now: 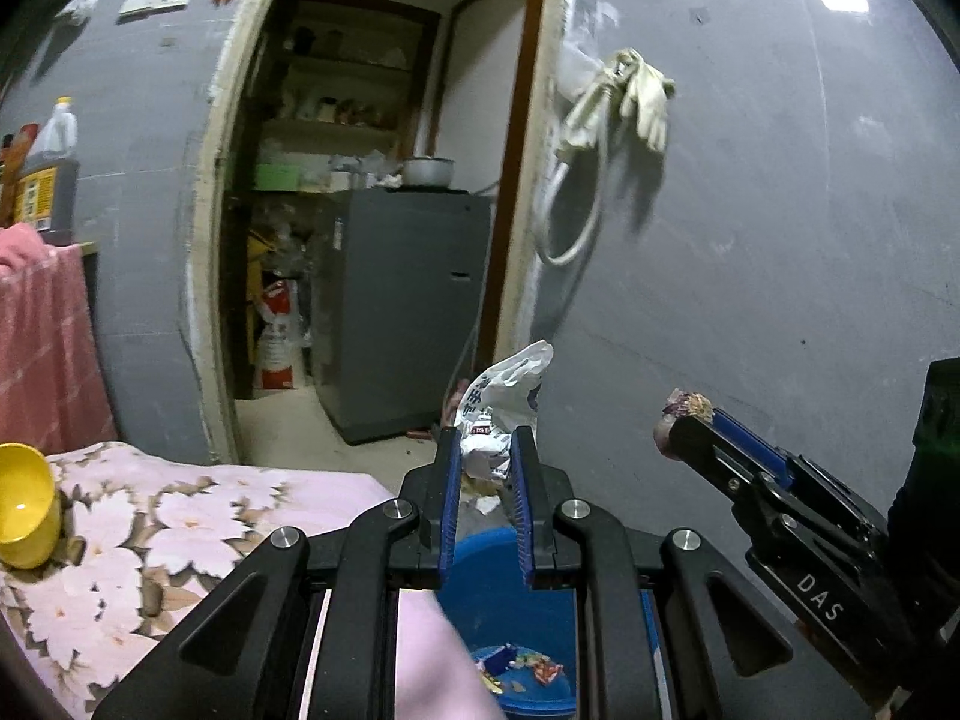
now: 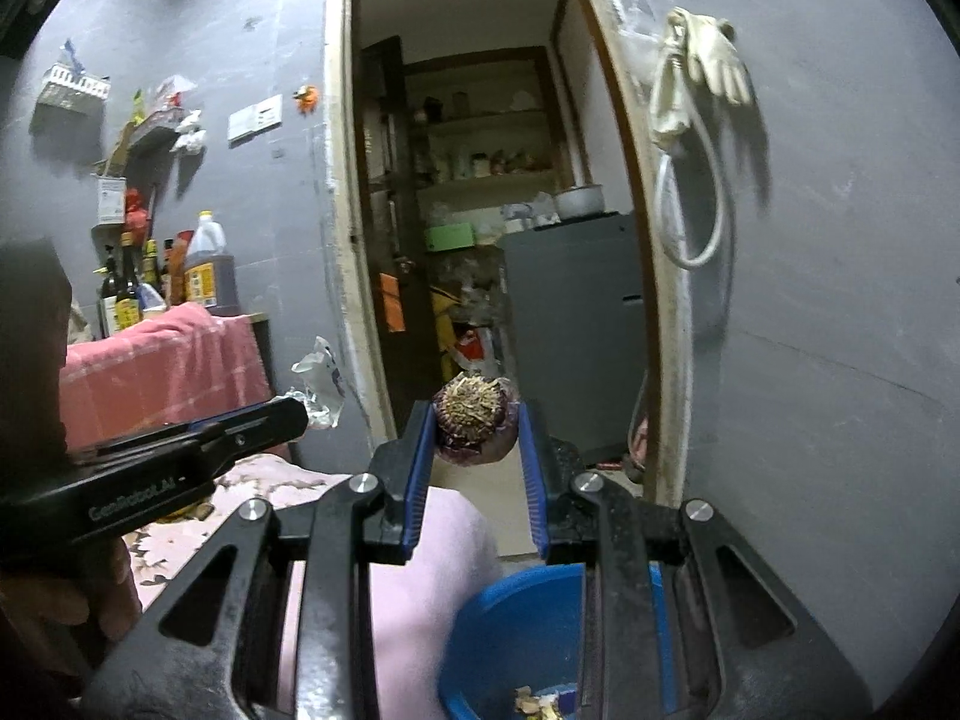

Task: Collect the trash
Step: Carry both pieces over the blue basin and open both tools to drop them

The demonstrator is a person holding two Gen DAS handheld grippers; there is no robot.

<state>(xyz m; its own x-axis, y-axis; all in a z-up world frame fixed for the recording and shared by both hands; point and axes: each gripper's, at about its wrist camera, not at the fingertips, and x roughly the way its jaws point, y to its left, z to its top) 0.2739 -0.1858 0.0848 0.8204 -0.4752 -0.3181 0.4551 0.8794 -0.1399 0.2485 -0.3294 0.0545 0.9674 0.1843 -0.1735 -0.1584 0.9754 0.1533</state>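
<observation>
Left gripper (image 1: 486,450) is pinching a crumpled plastic wrapper (image 1: 507,396) sticking out past its tips. Right gripper (image 2: 477,426) is clamping an onion end (image 2: 477,420), both hovering above the near blue bin (image 2: 516,630).

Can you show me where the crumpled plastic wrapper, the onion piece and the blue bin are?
crumpled plastic wrapper (image 1: 501,414), left wrist view, on its white crinkled middle.
onion piece (image 2: 475,420), right wrist view, on its rooty end.
blue bin (image 2: 516,630), right wrist view, on its inner wall.
</observation>
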